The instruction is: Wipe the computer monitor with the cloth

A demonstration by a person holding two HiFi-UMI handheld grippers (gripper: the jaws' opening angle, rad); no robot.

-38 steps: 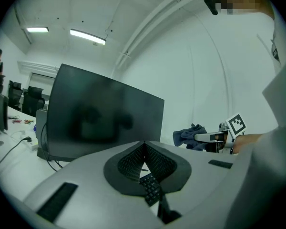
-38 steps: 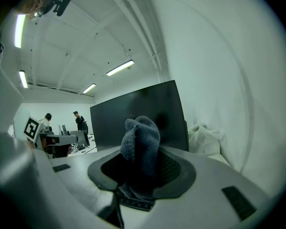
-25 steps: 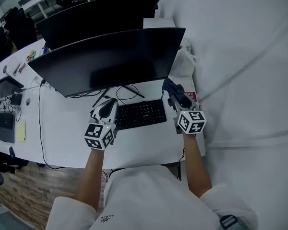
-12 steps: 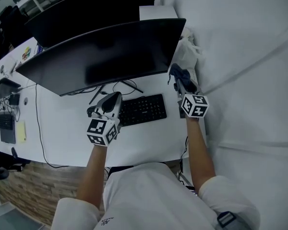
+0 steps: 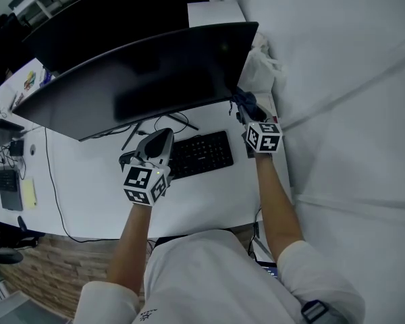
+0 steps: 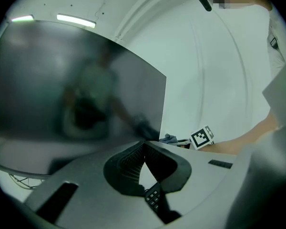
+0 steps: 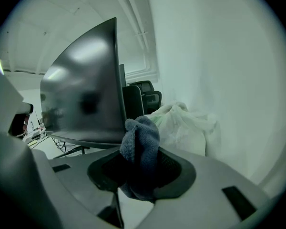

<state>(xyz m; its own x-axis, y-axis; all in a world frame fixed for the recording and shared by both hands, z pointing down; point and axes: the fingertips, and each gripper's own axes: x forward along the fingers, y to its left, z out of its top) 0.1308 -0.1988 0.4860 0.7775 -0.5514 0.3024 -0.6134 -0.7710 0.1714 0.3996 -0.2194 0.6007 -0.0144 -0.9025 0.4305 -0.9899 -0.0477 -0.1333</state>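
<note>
Approach geometry: right gripper (image 5: 246,111) nearer the screen.
Left gripper (image 5: 155,144), jaws pressed together on nothing, hangs over keyboard (image 5: 201,154); right one pinches cloth (image 7: 140,149) just beside monitor (image 5: 142,79)'s lower right corner, screen's long axis running leftward.

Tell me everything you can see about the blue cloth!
The cloth is dark blue and looks soft and fuzzy, like a towel. It is bunched into a crumpled lump, not spread flat. The right gripper pinches it between its jaws, so a rounded tuft sticks up above them and a little hangs below. It is held by the lower right corner of the monitor; whether it touches the screen can't be told. A white bag sits behind it.
</note>
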